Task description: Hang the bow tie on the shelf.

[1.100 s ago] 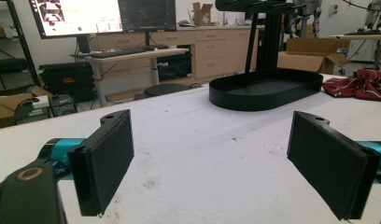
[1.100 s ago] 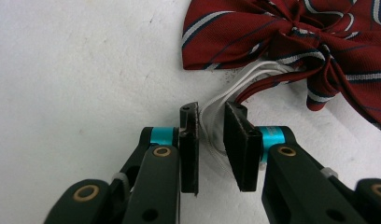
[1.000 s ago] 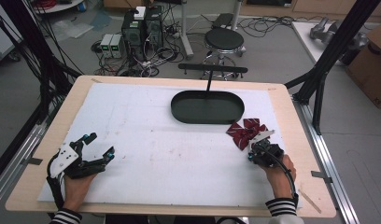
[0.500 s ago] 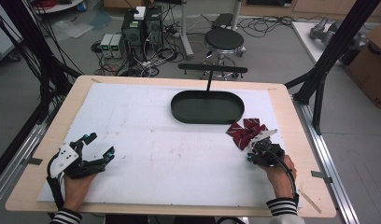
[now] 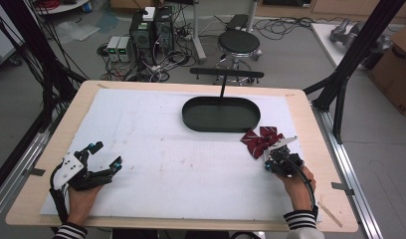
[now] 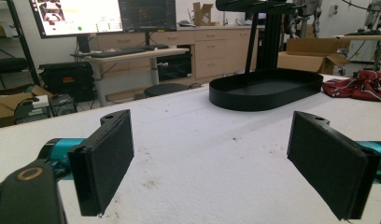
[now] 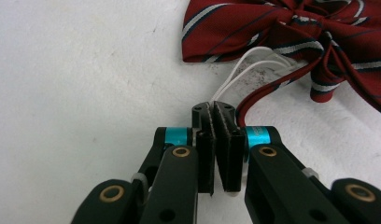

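Observation:
A dark red striped bow tie (image 5: pixel 260 139) lies on the white mat just right of the black oval tray (image 5: pixel 191 122). Its white elastic cord (image 7: pixel 244 63) runs from the bow tie (image 7: pixel 291 32) straight into the tips of my right gripper (image 7: pixel 213 109). The jaws have just been closing and now stand pressed together on that cord. In the high view the right gripper (image 5: pixel 268 159) sits low on the mat at the bow tie's near edge. My left gripper (image 5: pixel 107 154) rests at the near left, open, with nothing between its pads (image 6: pixel 104 158).
The tray (image 6: pixel 268 95) has nothing in it and a black post behind it. The bow tie (image 6: pixel 361 86) shows at the far right of the left gripper view. A wide stretch of white mat (image 5: pixel 181 164) lies between the two hands. The wooden table edge (image 5: pixel 335 189) runs close to the right hand.

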A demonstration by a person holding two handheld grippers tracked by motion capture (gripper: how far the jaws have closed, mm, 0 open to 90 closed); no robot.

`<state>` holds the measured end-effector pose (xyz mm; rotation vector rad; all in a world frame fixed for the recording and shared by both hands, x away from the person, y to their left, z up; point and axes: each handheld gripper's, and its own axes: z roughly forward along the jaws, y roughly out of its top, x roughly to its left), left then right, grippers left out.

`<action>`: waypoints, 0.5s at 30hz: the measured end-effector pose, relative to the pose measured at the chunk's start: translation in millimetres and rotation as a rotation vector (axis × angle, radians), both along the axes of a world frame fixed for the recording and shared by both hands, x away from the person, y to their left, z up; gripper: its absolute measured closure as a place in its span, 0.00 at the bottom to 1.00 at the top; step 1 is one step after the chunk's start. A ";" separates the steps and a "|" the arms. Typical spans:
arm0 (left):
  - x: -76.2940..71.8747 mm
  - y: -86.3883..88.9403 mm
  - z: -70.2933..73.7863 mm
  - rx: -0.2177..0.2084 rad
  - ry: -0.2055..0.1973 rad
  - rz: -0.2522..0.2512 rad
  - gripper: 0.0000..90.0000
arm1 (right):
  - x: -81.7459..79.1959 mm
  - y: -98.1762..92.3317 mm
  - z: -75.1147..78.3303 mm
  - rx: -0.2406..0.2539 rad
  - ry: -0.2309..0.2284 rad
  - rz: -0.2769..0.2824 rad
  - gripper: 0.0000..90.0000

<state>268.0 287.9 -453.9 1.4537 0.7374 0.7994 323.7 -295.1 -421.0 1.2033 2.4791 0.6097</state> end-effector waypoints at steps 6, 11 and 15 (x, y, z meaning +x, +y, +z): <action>0.0 0.0 0.0 0.000 0.000 0.000 0.17 | -1.4 -4.8 3.5 0.044 -0.014 -0.019 0.97; 0.0 -0.1 -0.1 0.000 -0.001 0.001 0.17 | -4.3 -7.5 8.6 0.101 -0.043 -0.031 0.97; -0.1 -0.1 0.0 0.000 -0.001 0.001 0.17 | -6.9 -8.5 13.0 0.145 -0.071 -0.029 0.97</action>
